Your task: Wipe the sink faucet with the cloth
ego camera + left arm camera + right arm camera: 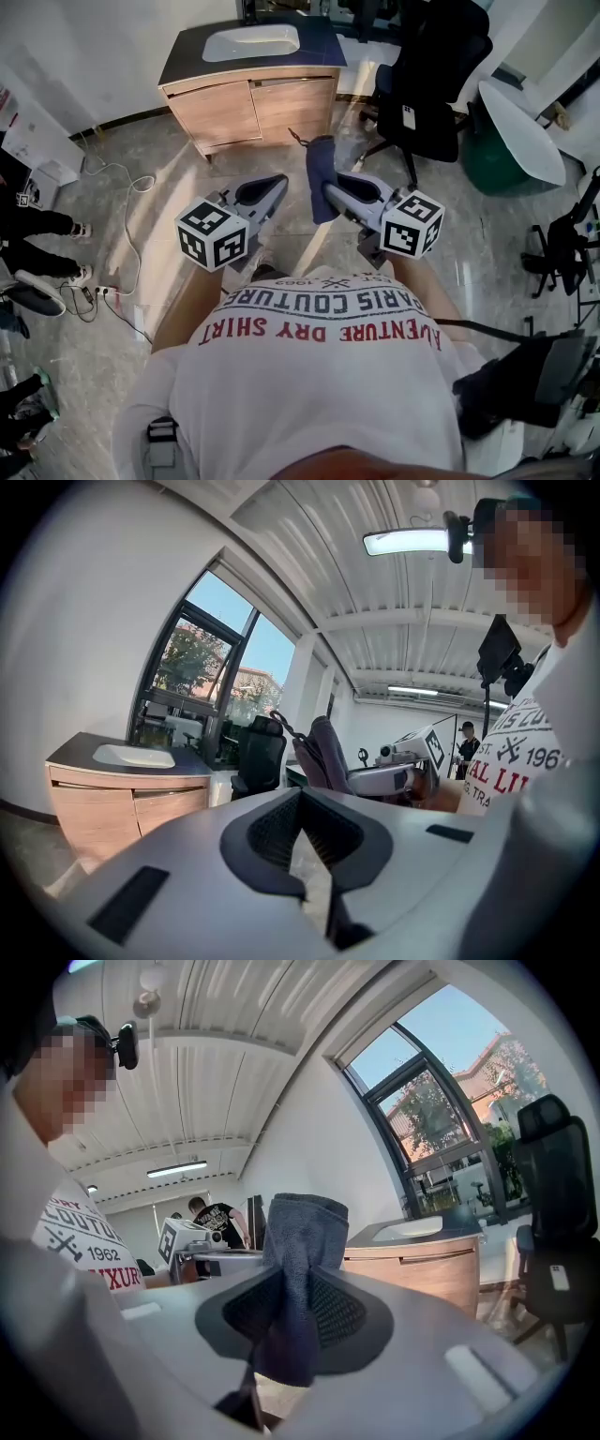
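A dark blue cloth (pixel 320 176) hangs from my right gripper (pixel 334 193), which is shut on it; in the right gripper view the cloth (pixel 302 1232) stands folded up out of the jaws of the right gripper (pixel 298 1277). My left gripper (pixel 270 190) is held beside it at chest height, jaws together with nothing between them, as the left gripper view also shows for the left gripper (pixel 302 795). The white sink basin (pixel 251 42) sits in a dark-topped wooden cabinet (pixel 253 108) across the floor, well ahead of both grippers. I cannot make out the faucet.
A black office chair (pixel 427 84) stands right of the cabinet, with a white round table (pixel 520 131) and a green bin (pixel 495 167) further right. Cables (pixel 127 234) and a power strip (pixel 99 292) lie on the floor at left, near other people's feet (pixel 56 225).
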Tool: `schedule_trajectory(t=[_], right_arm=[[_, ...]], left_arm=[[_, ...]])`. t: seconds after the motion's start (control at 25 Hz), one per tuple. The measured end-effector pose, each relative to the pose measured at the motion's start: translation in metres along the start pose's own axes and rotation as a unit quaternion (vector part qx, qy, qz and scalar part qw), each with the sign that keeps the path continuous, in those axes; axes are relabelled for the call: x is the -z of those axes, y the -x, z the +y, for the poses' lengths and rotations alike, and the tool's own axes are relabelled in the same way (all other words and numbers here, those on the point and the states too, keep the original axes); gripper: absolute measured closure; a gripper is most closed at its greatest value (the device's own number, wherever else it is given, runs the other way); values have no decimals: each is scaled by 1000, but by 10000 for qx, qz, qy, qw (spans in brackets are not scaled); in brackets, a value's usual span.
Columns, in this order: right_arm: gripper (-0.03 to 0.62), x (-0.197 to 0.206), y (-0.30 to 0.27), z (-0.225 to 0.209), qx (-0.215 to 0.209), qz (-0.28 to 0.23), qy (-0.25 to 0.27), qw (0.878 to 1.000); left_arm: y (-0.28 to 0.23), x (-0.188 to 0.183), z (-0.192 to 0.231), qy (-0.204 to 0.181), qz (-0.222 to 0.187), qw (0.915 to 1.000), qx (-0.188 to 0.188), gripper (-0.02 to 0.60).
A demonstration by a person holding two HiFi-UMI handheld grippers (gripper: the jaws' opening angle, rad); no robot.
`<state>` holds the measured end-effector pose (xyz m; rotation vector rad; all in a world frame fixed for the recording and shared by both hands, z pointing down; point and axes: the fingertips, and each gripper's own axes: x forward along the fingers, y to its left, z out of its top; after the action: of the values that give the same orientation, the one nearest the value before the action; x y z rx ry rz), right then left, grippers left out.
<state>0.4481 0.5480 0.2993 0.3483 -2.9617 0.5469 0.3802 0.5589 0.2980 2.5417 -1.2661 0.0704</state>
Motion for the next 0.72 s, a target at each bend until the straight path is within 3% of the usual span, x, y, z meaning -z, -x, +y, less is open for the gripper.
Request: schedule_trajectory(t=[0.32, 0.52, 0.72], right_arm=[[517, -19, -9, -27, -121, -93, -31, 9999], [517, -18, -49, -65, -220, 10, -191, 9996], [517, -30, -108, -134, -149, 65, -386, 9991]], left_arm=[[-17, -7, 17, -141, 90, 9998, -117, 583], [-33, -10, 71, 20, 88, 9996, -261, 583], [-69, -15, 154, 173, 181, 9994, -225, 583]])
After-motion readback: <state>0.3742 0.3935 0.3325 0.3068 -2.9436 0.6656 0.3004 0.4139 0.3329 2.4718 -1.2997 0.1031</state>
